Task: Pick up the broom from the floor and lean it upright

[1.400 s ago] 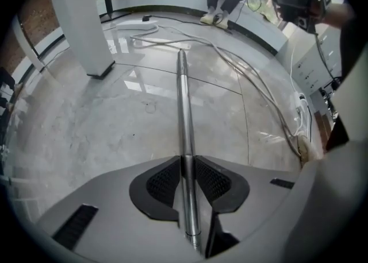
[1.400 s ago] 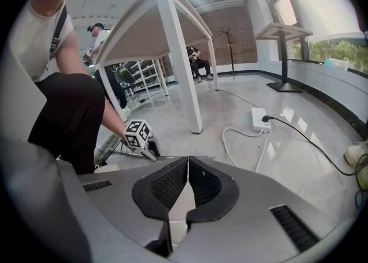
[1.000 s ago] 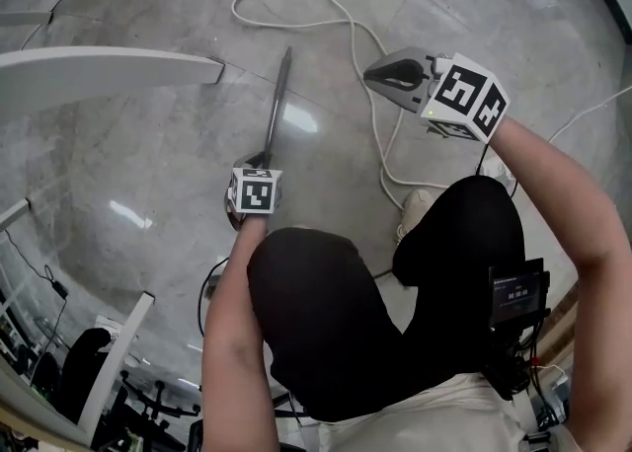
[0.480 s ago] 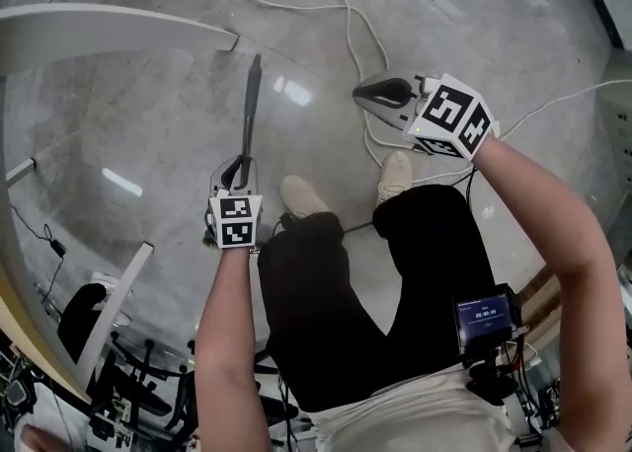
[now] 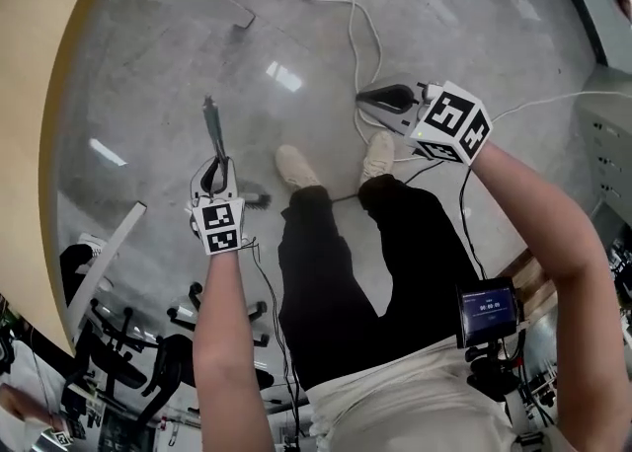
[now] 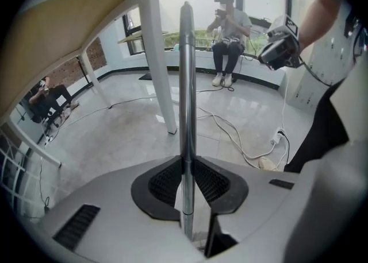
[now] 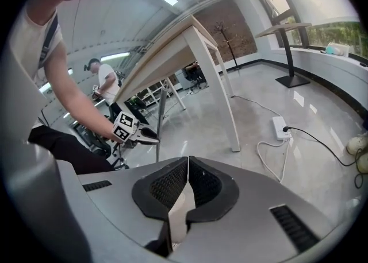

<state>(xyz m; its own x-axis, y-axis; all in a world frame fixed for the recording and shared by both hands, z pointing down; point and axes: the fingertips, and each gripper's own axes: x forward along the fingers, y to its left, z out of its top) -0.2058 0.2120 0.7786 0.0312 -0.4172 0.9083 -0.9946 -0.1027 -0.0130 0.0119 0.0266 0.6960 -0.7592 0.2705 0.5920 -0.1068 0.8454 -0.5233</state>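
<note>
the left gripper [image 6: 185, 163] pinches the broom handle [image 6: 186, 78] between its pads, pointing steeply down at the end of an outstretched left forearm [image 5: 222, 322]. the right gripper [image 7: 187, 167] is pressed together on nothing, held out over the floor [image 5: 148, 75]. the handle's long axis stands close to upright near a white table leg [image 6: 156, 55], free end pointing up

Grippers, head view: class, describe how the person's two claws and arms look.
The left claw and right claw have smooth grey shells, each carrying a white cube with black square markers. Their pads are black and ribbed. The forearms are bare, with no sleeves showing; a thin dark cable runs beside the right one.
</note>
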